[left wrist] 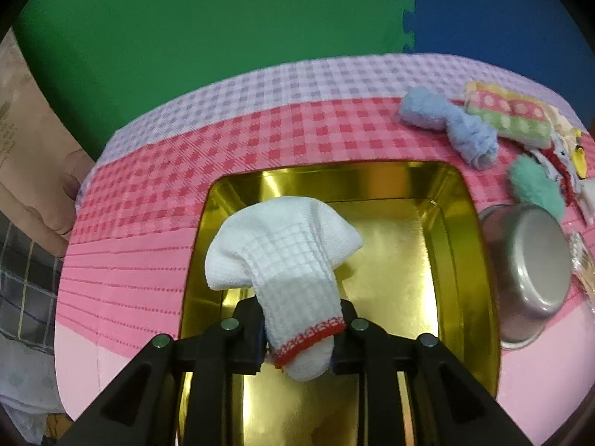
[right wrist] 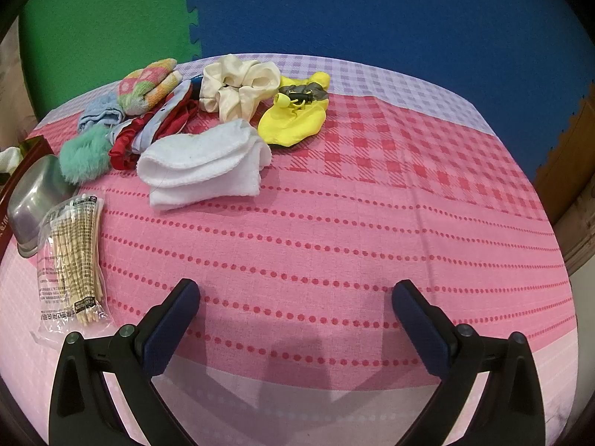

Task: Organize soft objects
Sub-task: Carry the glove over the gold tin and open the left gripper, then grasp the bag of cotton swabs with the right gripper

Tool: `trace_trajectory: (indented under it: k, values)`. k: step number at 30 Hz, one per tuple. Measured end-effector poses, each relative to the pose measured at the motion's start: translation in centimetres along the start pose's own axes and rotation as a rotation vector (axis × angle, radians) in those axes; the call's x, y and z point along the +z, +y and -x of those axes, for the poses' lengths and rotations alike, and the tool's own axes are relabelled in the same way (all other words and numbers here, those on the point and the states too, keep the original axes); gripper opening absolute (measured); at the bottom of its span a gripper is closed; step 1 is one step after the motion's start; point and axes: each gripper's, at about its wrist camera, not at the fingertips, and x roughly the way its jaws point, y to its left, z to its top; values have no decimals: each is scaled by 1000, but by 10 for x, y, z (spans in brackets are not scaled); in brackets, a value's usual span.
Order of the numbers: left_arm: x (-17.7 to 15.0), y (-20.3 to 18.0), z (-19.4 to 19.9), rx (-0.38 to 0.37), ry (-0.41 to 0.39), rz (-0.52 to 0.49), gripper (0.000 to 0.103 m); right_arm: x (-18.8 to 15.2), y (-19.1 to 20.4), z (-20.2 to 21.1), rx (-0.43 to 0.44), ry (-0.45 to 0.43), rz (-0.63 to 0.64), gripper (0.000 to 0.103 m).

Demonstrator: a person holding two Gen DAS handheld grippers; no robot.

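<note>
left gripper (left wrist: 299, 338): we pinch the white sock (left wrist: 286, 267) near its red cuff, toe forward over the gold tray (left wrist: 479, 260) | right gripper (right wrist: 295, 319): jaws wide, holding nothing | next: tray directly beneath sock (judged ready to drop); remaining pile nearer our right.

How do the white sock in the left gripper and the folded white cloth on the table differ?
The white sock has a red-trimmed cuff and a waffle weave; the folded white cloth is plain, fleecy and slightly soiled. The sock is pinched in the left gripper over the gold tray; the cloth lies free on the tablecloth. Both are white and soft.
</note>
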Motion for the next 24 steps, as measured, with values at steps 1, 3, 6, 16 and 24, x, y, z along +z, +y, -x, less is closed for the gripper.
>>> trace_trajectory:
  k: [1,3,6,16,24]
  values:
    - [2,0,-4,-6,13,1,27,0,0,0,0,0,0,103]
    - [6,1,-9,1,19,4,29,0,0,0,0,0,0,103]
    - [10,4,-10,51,13,21,39,0,1,0,-1,1,-1,103]
    - [4,27,48,-28,-146,110,57,1,1,1,-4,3,-1,103]
    - [-68,-5,118,-94,-163,149,57,1,2,5,-8,-3,-4,103]
